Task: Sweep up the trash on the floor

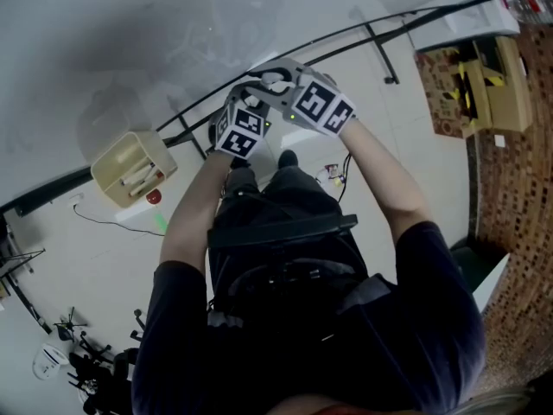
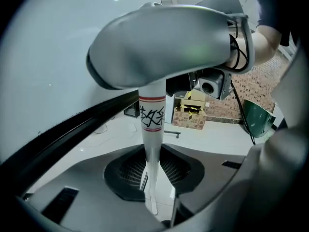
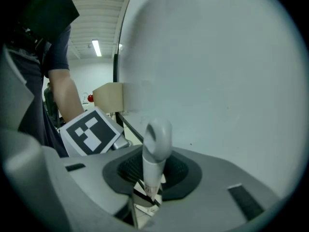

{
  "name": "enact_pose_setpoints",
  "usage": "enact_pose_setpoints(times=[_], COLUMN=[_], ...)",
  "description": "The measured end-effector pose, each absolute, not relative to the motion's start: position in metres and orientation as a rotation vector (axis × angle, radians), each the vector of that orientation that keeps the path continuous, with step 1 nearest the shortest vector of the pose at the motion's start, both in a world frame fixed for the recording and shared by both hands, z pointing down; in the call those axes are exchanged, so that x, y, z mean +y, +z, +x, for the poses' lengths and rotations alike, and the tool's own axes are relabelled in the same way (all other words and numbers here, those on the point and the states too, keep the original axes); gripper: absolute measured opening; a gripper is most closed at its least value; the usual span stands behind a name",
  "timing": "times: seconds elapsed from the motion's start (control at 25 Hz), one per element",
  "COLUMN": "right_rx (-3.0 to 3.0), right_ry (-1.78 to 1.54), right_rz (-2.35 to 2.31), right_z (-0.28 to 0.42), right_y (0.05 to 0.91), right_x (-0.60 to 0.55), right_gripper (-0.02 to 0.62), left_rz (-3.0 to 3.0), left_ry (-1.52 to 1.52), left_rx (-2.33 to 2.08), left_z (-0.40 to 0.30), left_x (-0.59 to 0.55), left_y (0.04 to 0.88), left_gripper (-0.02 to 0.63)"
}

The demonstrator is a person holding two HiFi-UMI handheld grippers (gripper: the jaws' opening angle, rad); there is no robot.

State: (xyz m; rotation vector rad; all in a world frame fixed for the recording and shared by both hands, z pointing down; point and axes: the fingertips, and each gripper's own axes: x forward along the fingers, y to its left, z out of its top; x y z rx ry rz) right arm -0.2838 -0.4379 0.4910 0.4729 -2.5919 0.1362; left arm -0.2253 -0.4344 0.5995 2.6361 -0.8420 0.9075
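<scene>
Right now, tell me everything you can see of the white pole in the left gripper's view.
The white pole is a slim, smooth tube, plastic or painted metal by its look, with red bands and a black scribble below a broad grey grip at its top. It stands between the jaws of the left gripper; whether the pads press it is unclear.

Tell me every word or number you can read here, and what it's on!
Nothing here reads clearly.
On the white handle: black scrawl between red bands, unreadable.
On the cardboard box: yellow and black print, too blurred.
On the marker cube: black and white squares, no words.
</scene>
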Motion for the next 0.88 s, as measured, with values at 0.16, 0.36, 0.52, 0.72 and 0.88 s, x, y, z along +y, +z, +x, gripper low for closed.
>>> enact_pose_setpoints(times=[0.16,0.36,0.52,0.72,0.88], right_rx=[-2.578,-2.61,-2.63,-2.629,-2.617], right_ry=[0.126,0.186,0.251,0.311,0.287], right_rz=[0.532,0.601,0.624,0.636,0.638], right_z=[-0.273,-0.251,-0.246,-0.246,-0.26], right_y=[0.487,0.481,0.478,0.484,0.489], right_x=[-0.435,-0.437,-0.433,-0.431,-0.439], right_gripper=[0.111,0.137,0.142,0.141,0.123], left_rz=[2.644,2.596,2.519,2.472,2.451], left_ry=[0.897,0.864,0.822,0.79,0.775], left_rx=[-0.836,-0.912,-0.992,-1.052,-1.07], left_z=[-0.223,-0.227,-0.243,-0.25,-0.249], left_x=[-0.432,-0.444,-0.453,-0.459,-0.461], left_y=[0.599,0.601,0.602,0.602,0.603], left_gripper=[0.084,0.086,0.084,0.086,0.087])
